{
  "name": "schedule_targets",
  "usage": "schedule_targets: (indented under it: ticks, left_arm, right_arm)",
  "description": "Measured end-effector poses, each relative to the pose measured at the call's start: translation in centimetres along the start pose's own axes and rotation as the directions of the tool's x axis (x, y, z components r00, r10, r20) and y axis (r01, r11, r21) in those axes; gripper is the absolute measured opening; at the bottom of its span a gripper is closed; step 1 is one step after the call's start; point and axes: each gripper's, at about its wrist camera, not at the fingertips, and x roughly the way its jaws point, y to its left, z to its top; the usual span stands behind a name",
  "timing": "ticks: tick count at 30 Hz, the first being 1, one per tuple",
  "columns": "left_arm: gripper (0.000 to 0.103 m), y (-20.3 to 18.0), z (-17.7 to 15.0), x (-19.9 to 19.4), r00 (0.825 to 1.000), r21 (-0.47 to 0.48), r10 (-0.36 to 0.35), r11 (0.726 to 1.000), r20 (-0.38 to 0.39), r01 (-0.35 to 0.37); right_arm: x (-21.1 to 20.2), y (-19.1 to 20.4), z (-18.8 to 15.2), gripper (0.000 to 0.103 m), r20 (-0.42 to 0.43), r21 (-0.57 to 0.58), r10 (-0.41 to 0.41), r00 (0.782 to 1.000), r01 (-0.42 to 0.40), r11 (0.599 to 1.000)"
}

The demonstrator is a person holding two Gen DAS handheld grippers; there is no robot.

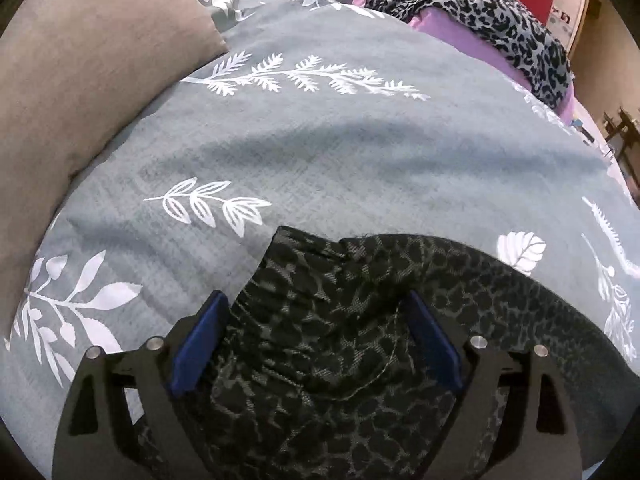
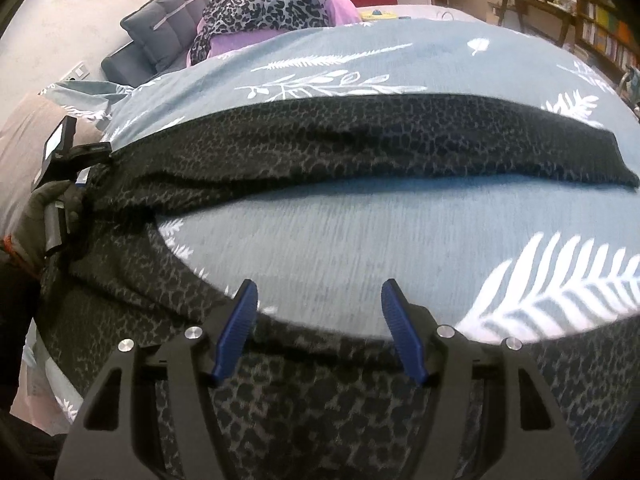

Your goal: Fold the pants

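Dark leopard-print pants (image 2: 360,148) lie spread on a grey-blue leaf-print bedspread (image 2: 360,240), one leg stretched across the far side, the other running under my right gripper. My right gripper (image 2: 320,300) is open, its blue pads over the near leg's edge (image 2: 304,400). My left gripper (image 1: 316,312) is open, with bunched pants fabric (image 1: 320,360) lying between its blue pads (image 1: 200,340). The left gripper also shows in the right wrist view (image 2: 68,152) at the pants' left end.
A beige pillow (image 1: 80,100) lies at the left. A purple cloth and a light leopard-print garment (image 1: 480,8) are piled at the bed's far side. A dark cushion (image 2: 168,32) and bookshelves (image 2: 600,28) stand beyond.
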Motion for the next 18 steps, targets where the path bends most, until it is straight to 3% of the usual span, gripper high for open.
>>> schedule_targets:
  ticks: [5, 7, 12, 18]
  left_arm:
    - [0.089, -0.4, 0.9, -0.8, 0.997, -0.041, -0.074, 0.996, -0.015, 0.073]
    - [0.090, -0.8, 1.5, -1.2, 0.997, -0.036, -0.073, 0.997, -0.001, 0.073]
    - [0.090, -1.8, 3.2, -0.2, 1.000, 0.015, -0.025, 1.000, 0.012, 0.025]
    - [0.090, -0.4, 4.2, 1.6, 0.999, -0.028, 0.010, 1.000, -0.040, -0.011]
  right_arm:
    - [1.2, 0.0, 1.3, 0.066, -0.005, 0.005, 0.006, 1.000, -0.006, 1.000]
    - [1.6, 0.2, 1.4, 0.066, -0.010, 0.007, 0.017, 1.000, -0.017, 1.000]
    - [2.5, 0.4, 0.7, 0.066, -0.039, 0.015, 0.037, 0.999, -0.037, 0.999]
    - [2.5, 0.0, 0.3, 0.066, -0.040, 0.033, 0.044, 0.998, -0.042, 0.999]
